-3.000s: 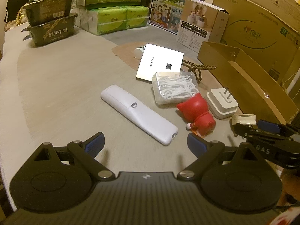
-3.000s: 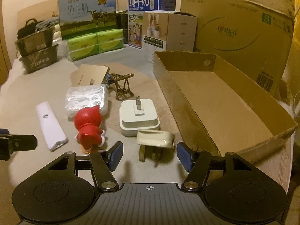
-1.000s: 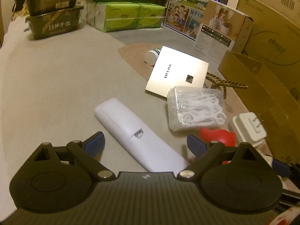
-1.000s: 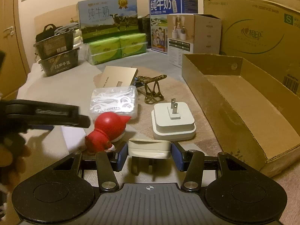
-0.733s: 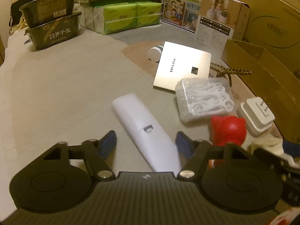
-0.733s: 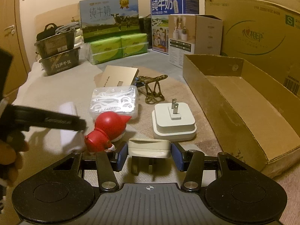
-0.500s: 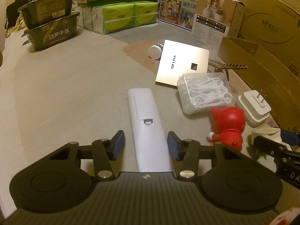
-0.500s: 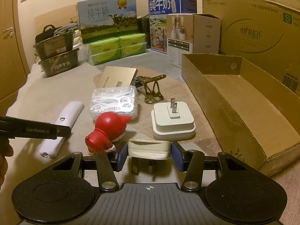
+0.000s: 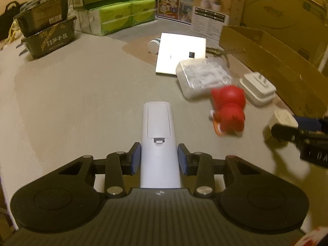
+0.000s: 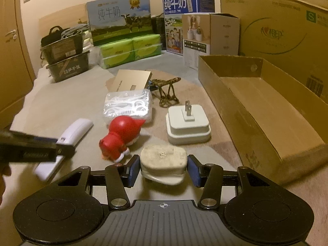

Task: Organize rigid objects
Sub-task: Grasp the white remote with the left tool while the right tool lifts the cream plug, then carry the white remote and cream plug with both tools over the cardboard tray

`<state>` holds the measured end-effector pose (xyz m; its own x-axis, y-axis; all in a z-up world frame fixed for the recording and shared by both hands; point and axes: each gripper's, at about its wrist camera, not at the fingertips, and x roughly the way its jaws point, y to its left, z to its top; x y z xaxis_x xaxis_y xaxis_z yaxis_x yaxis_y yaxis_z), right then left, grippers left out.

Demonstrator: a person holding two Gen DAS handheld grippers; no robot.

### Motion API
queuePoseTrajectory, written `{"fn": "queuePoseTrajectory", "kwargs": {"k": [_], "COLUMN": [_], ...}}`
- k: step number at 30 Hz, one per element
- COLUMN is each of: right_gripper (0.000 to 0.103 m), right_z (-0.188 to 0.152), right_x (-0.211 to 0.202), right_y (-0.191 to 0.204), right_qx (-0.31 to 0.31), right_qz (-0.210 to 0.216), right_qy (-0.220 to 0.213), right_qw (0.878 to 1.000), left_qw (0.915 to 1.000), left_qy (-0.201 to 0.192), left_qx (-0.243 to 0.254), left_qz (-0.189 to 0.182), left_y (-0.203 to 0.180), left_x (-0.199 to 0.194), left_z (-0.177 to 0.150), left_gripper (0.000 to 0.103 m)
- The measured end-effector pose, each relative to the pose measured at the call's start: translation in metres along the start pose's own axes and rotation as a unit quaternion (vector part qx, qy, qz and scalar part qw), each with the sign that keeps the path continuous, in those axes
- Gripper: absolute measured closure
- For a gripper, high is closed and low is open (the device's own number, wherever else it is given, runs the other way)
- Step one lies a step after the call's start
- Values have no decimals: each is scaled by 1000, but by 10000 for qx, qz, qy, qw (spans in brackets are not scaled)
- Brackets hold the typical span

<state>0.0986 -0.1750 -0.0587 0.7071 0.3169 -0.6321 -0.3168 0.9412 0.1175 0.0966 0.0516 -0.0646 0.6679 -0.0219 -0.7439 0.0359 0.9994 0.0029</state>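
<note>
The left tool (image 9: pixel 159 160) grips the long white plastic remote (image 9: pixel 158 135); the right tool (image 10: pixel 163 169) clamps the cream plug adapter (image 10: pixel 163 161) beside the red figurine (image 10: pixel 121 135).

The left tongs (image 9: pixel 159 160) are matte black, with two round discs on a broad ribbed housing, silver screw heads on the linkage arms and blue pads (image 9: pixel 135 160). The right tongs (image 10: pixel 163 168) share that build, with a small crosshair mark on the housing. A sliver of skin shows at the right view's left edge.
</note>
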Motion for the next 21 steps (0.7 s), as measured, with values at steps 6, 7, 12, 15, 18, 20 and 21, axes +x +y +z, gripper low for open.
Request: {"fn": "queuePoseTrajectory", "kwargs": {"k": [6, 7, 12, 15, 18, 20, 21], "right_gripper": [53, 53, 53, 53, 53, 53, 52], "right_z": [-5, -5, -5, -4, -3, -2, -2], "right_x": [-3, -2, 1, 2, 4, 6, 7], "right_y": [2, 1, -1, -3, -5, -8, -8], "right_qx": [-37, -16, 18, 84, 244, 374, 404], "right_qz": [-26, -22, -39, -38, -6, 8, 14], "right_qy": [-43, -49, -55, -71, -59, 1, -8], "right_qw": [10000, 10000, 10000, 9999, 9997, 9993, 9992], "left_qw": [9995, 9994, 9992, 9992, 9992, 9993, 9993], "left_qy": [-173, -205, -291, -316, -314, -301, -291], "left_qx": [166, 184, 159, 148, 107, 111, 106], "left_qz": [192, 213, 215, 217, 201, 184, 189], "left_y": [-7, -8, -7, -7, -6, -6, -6], "left_x": [8, 10, 16, 17, 19, 19, 19], "left_z": [3, 5, 7, 8, 9, 10, 10], "left_gripper": [66, 66, 65, 65, 65, 68, 68]}}
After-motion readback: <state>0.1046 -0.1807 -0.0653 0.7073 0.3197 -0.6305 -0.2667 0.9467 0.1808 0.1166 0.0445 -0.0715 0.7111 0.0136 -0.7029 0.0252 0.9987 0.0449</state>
